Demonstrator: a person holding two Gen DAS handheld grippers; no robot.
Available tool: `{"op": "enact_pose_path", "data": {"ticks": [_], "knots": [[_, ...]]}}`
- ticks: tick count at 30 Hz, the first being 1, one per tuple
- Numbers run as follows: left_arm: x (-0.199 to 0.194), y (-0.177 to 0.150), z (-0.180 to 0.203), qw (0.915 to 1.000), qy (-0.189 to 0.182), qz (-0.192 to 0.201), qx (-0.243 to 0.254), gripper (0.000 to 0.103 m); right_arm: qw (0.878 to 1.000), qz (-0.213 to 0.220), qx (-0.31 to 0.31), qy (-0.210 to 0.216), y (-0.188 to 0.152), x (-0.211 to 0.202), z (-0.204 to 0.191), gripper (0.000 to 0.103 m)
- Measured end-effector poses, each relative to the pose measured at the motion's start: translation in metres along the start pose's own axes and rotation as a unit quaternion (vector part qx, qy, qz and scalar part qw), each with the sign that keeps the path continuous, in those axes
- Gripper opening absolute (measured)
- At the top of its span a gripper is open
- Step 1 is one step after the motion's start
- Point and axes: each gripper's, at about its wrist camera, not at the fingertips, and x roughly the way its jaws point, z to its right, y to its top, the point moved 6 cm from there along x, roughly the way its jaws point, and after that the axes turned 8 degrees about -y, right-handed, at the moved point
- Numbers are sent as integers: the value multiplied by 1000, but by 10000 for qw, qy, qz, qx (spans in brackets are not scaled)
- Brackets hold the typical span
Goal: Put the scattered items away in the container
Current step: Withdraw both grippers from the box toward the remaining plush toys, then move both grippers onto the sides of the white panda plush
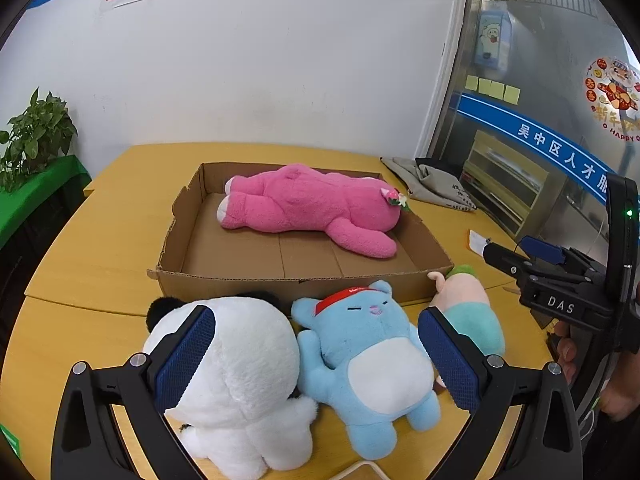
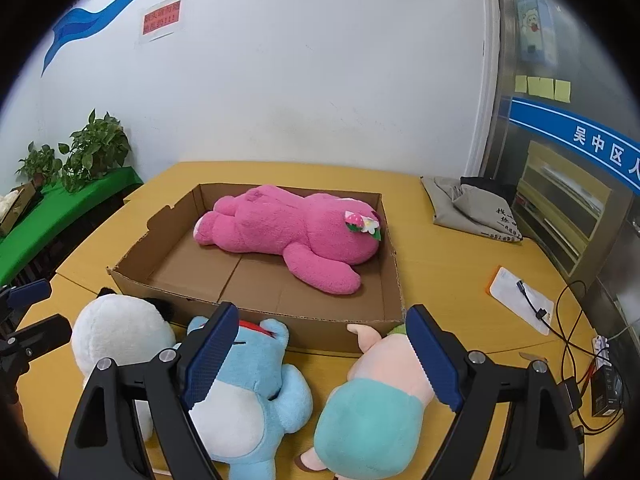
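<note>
A shallow cardboard box [image 1: 224, 276] [image 2: 256, 314] lies on the yellow table with a big pink plush bear [image 1: 308, 208] [image 2: 288, 232] inside it. In front of the box lie a white panda plush [image 1: 236, 372] [image 2: 120, 332], a blue cat plush [image 1: 372, 360] [image 2: 248, 404] and a pink plush in teal clothes [image 1: 472, 308] [image 2: 376, 412]. My left gripper [image 1: 316, 360] is open above the panda and the blue cat. My right gripper [image 2: 320, 356] is open above the blue cat and the pink-teal plush; it also shows in the left wrist view [image 1: 504, 264].
A grey cloth bag [image 1: 432, 184] [image 2: 472, 208] lies at the table's back right. A white card with a cable [image 2: 520, 296] and a power strip [image 2: 604, 380] sit at the right edge. Potted plants [image 2: 92, 152] stand on a green shelf to the left.
</note>
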Motion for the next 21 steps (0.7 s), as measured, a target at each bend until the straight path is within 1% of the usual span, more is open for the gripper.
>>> {"op": "enact_pose_path", "data": {"ticks": [4, 7, 9, 11, 13, 14, 16, 18, 19, 21], "knots": [[0, -9, -16, 9999, -35, -84, -119, 103, 9999, 20, -74, 116, -3, 2, -6, 86], [0, -21, -34, 9995, -48, -204, -240, 103, 9987, 56, -127, 495, -5, 1, -19, 86], [3, -29, -47, 9989, 19, -312, -347, 103, 9964, 101, -317, 777, -7, -2, -36, 86], [8, -36, -62, 9982, 6, -443, -408, 103, 9933, 173, -561, 995, -9, -6, -58, 86], [16, -42, -76, 9971, 0, -577, -500, 103, 9887, 171, -750, 1289, -12, -10, -78, 86], [19, -44, -82, 9966, -27, -623, -536, 103, 9843, 137, -889, 1521, -16, -12, -92, 86], [30, -47, -94, 9949, -258, -733, -636, 103, 9740, 59, -1197, 1923, -28, -16, -117, 86], [44, -51, -107, 9920, -451, -893, -775, 103, 9664, -6, -1396, 2157, -42, -16, -137, 86], [50, -52, -113, 9912, -454, -938, -811, 103, 9637, -68, -1437, 2249, -49, -15, -147, 86], [57, -53, -120, 9929, -342, -931, -653, 103, 9596, -288, -1336, 2459, -65, -9, -165, 86]]}}
